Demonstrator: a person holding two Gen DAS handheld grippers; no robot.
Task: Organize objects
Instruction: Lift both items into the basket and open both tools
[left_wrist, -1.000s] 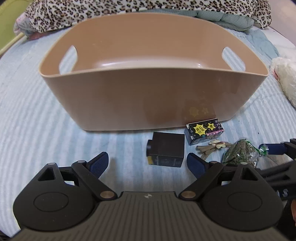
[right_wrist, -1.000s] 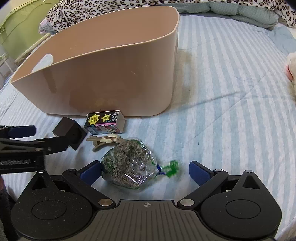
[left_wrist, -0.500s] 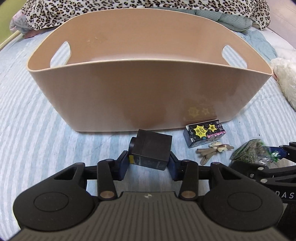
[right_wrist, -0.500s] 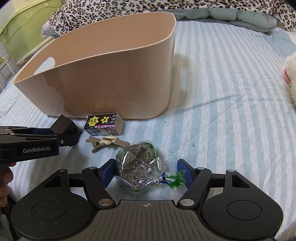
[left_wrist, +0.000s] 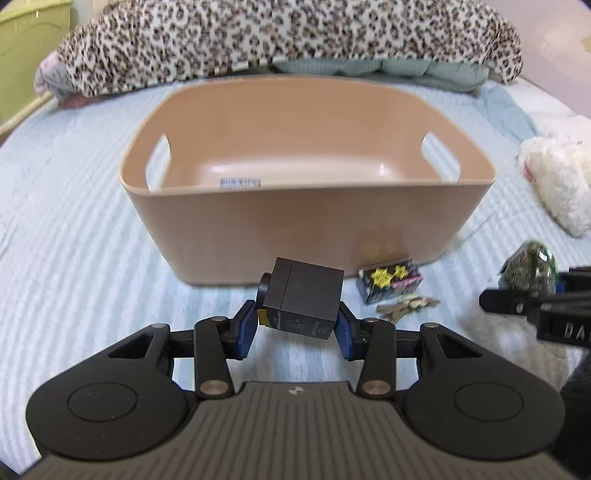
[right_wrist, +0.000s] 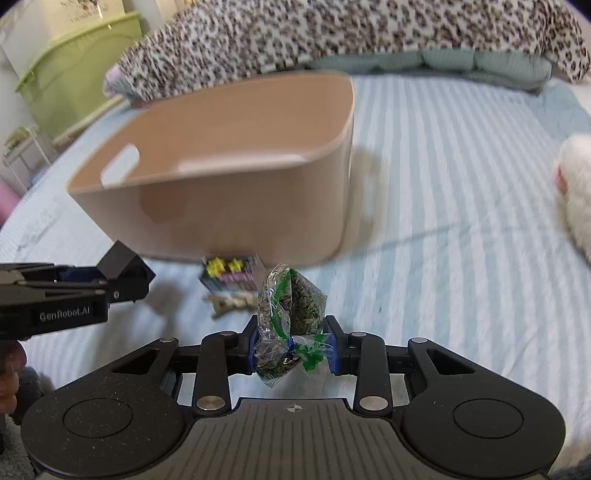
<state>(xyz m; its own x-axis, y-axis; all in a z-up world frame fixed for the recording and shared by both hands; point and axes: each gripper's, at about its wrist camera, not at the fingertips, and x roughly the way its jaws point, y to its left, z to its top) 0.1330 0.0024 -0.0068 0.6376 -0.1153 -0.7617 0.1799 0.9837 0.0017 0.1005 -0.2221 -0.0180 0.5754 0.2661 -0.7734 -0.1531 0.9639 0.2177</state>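
A tan plastic bin (left_wrist: 306, 206) with handle cut-outs stands on the striped bed; it also shows in the right wrist view (right_wrist: 221, 206). My left gripper (left_wrist: 297, 326) is shut on a small black box (left_wrist: 304, 297) and holds it above the bed in front of the bin. My right gripper (right_wrist: 291, 345) is shut on a clear bag of dried herbs (right_wrist: 291, 314), lifted off the bed. A small dark carton with yellow stars (left_wrist: 391, 278) and a wooden clip (left_wrist: 404, 306) lie on the bed by the bin's front wall.
A leopard-print blanket (left_wrist: 280, 37) and a green pillow (left_wrist: 380, 70) lie behind the bin. A white plush toy (left_wrist: 557, 177) sits at the right. A green cabinet (right_wrist: 74, 74) stands beyond the bed's left edge.
Both grippers closed on their objects and lifted them: the left took the black box, the right took the herb bag. The bin now looks farther and lower in both views.
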